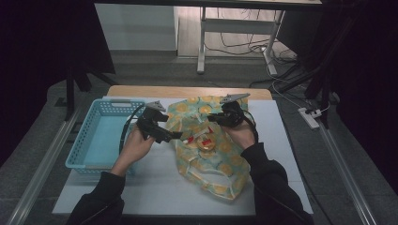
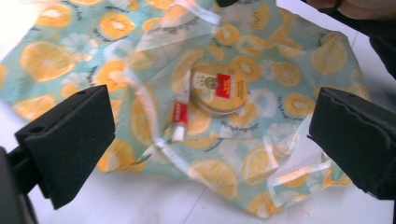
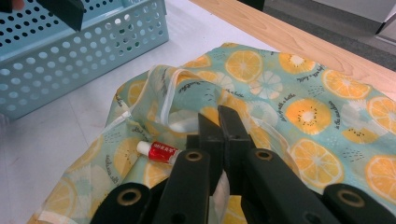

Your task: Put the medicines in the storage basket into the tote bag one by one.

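Note:
A teal cloth bag (image 1: 220, 164) printed with orange slices lies crumpled on the white table top (image 1: 155, 183). A round tin with a red label (image 2: 219, 88) and a small red-and-white tube (image 2: 180, 114) rest among its folds near the opened mouth. My left gripper (image 1: 174, 136) hovers at the bag's left edge. Its jaws stand wide open around nothing, and the tin and tube lie ahead of them. My right gripper (image 3: 218, 116) is shut, pinching a fold of the bag (image 3: 303, 112) at its far side, just above the tube (image 3: 161, 151).
A light blue perforated basket (image 1: 77, 161) stands at the left of the table, next to the left hand, and looks empty. The table's wooden far edge (image 1: 187, 91) runs behind the bag. Desk legs and cables lie on the floor beyond.

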Demonstrator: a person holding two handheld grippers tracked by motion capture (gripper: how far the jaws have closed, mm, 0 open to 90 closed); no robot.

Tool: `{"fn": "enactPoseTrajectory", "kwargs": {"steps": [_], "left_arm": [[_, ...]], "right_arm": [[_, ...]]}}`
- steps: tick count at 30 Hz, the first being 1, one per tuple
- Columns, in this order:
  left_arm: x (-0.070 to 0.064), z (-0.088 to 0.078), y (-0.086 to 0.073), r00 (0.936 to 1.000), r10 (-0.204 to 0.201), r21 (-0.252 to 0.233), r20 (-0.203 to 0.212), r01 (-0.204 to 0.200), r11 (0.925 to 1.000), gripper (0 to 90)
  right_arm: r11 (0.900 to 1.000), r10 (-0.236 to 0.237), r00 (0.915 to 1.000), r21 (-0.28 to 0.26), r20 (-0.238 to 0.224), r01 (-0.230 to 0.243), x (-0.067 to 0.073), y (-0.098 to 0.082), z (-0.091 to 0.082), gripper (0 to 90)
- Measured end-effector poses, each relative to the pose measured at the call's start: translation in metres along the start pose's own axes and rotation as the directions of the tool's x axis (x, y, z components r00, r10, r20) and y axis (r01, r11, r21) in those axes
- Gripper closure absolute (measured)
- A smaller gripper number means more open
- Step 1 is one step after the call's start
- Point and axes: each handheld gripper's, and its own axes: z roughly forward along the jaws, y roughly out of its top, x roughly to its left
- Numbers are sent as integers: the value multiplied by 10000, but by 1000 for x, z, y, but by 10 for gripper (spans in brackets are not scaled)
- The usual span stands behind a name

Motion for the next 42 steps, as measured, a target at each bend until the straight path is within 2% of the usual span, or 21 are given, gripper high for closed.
{"fn": "enactPoseTrajectory", "kwargs": {"steps": [5,8,12,17,20,22,27,30,33,37,40,42], "left_arm": [[10,-11,-6,9999,-110,-177,-79,108,9998,2],[17,-18,-10,9988,-435,-141,-228,432,9990,1],[24,-28,-16,9958,-510,-165,-762,499,9986,0],[35,-40,-25,9889,-505,-161,-1397,487,9987,0],[44,-47,-29,9786,-697,-205,-1935,669,9975,0],[51,-51,-32,9728,-944,-134,-2116,937,9955,0],[66,-57,-41,9560,-1234,58,-2662,1296,9916,0],[76,-62,-46,9404,-1545,-17,-3029,1616,9869,0],[86,-65,-52,9282,-1894,-210,-3204,1929,9810,0],[97,-65,-58,9113,-2031,-36,-3583,2162,9764,0],[102,-63,-61,9110,-2008,16,-3603,2158,9764,1],[106,-61,-62,9129,-1948,5,-3586,2088,9780,3]], "right_arm": [[10000,5,10000,-4,-15,-5,0,0,0,900],[10000,-7,10000,-6,-14,7,0,0,0,900],[10000,-8,10000,4,-10,8,0,-1,0,900],[10000,-22,10000,2,-11,22,0,-1,0,900],[10000,-21,10000,12,-11,21,0,-1,1,900],[10000,-35,10000,17,-8,35,1,-1,1,900],[10000,-30,10000,43,-3,30,1,-1,2,900],[10000,-42,10000,44,1,42,1,-1,2,900],[10000,-44,10000,46,-6,44,1,-1,2,900],[10000,-56,10000,59,-19,56,1,-1,3,900],[10000,-27,10000,90,-28,28,2,-1,4,900],[9999,-59,10000,88,-34,59,2,-1,4,900]]}}
